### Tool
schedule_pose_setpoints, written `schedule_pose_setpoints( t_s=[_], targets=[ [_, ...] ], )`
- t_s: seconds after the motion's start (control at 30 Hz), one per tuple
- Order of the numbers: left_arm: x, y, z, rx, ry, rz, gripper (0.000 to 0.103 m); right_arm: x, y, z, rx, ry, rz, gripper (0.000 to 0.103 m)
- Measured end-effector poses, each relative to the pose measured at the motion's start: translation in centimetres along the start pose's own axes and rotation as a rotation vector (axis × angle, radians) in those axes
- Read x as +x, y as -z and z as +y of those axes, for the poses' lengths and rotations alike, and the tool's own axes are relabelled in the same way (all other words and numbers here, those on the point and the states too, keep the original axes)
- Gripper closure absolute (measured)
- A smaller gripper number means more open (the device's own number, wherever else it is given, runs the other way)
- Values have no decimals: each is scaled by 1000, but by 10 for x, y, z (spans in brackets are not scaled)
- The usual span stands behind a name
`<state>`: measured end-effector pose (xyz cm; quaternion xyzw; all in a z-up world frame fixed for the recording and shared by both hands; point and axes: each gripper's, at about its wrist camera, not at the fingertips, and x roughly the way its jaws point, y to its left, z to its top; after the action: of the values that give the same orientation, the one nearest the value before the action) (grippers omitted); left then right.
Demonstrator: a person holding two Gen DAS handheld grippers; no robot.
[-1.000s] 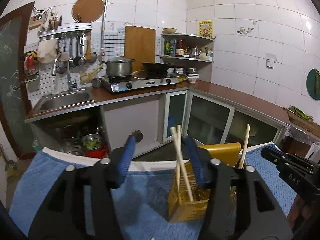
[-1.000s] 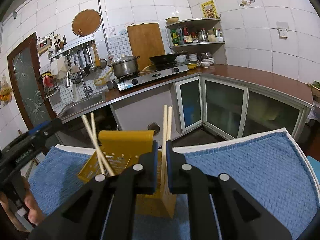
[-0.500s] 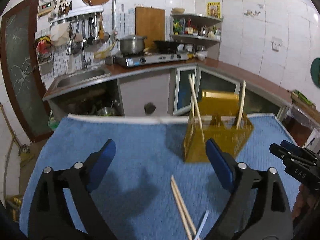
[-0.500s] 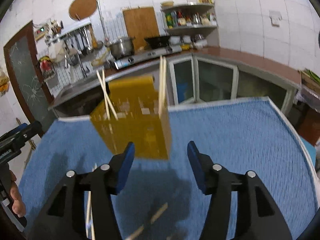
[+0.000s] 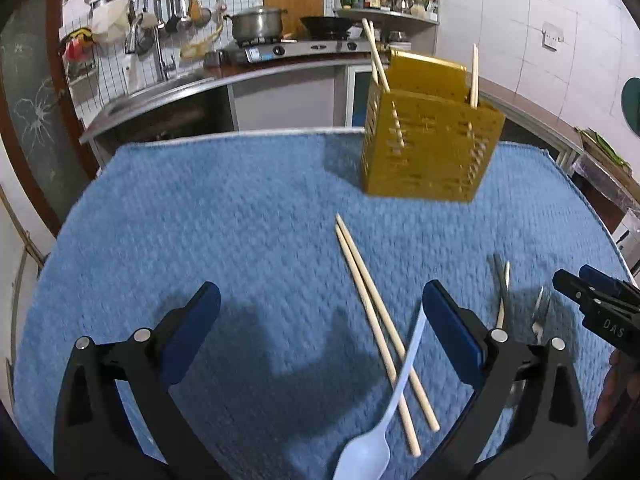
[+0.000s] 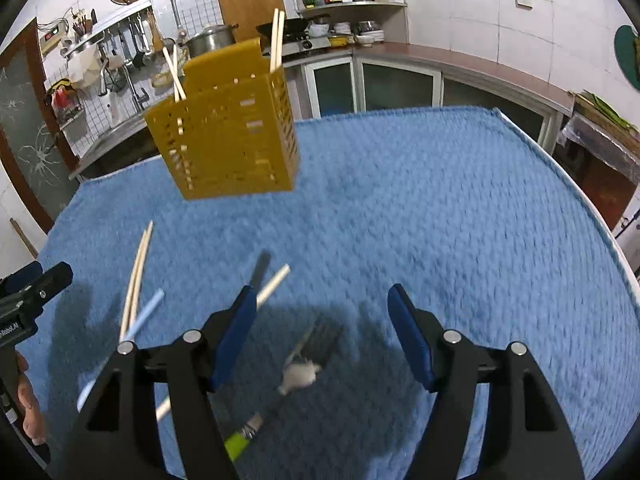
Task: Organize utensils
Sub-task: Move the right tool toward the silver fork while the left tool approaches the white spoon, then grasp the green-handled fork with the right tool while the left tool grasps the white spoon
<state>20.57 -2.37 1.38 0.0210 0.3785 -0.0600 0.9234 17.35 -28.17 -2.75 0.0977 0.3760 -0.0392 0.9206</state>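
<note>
A yellow slotted utensil holder [image 5: 428, 148] stands on the blue towel [image 5: 240, 220] with chopsticks upright in it; it also shows in the right wrist view [image 6: 228, 140]. A pair of chopsticks [image 5: 380, 320] and a pale blue plastic spoon [image 5: 384, 408] lie between my left gripper's fingers. My left gripper [image 5: 320, 332] is open and empty. A fork with a green handle [image 6: 296, 372] lies under my right gripper [image 6: 320, 332], which is open and empty. A white-handled utensil [image 6: 264, 292] lies beside its left finger. The loose chopsticks [image 6: 136, 280] lie at left.
The towel covers a table with its far edge [image 5: 240, 136] facing a kitchen counter, sink and stove. The right gripper's body [image 5: 600, 312] shows at the right of the left wrist view; the left gripper's body [image 6: 28, 300] shows at the left of the right wrist view.
Both grippers let go of chopsticks in the holder, opened wide and pulled back and up. The holder is now farther away and the loose utensils on the towel have come into view.
</note>
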Motion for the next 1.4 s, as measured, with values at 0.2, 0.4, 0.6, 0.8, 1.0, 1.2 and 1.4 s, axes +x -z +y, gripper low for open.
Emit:
schedule_pose_setpoints(
  t_s=[0.2, 0.4, 0.6, 0.8, 1.0, 1.2, 1.4],
  targets=[
    [4, 19, -6, -1, 23, 21, 5, 4, 21, -4, 32, 31, 29, 36],
    [12, 31, -16, 21, 18, 45, 5, 7, 34, -5, 53, 61, 56, 36],
    [17, 37, -29, 34, 55, 47, 10, 11, 39, -1, 65, 70, 103, 43],
    [33, 40, -38, 60, 83, 86, 40, 14, 42, 8, 63, 88, 122, 59],
    [53, 38, -44, 68, 92, 148, 57, 21, 37, 18, 45, 103, 142, 71],
    [61, 29, -43, 63, 77, 169, 75, 29, 27, 17, 32, 76, 150, 75],
    [67, 19, -32, 11, 115, 198, 86, 37, 17, 14, 12, 20, 153, 77]
  ],
)
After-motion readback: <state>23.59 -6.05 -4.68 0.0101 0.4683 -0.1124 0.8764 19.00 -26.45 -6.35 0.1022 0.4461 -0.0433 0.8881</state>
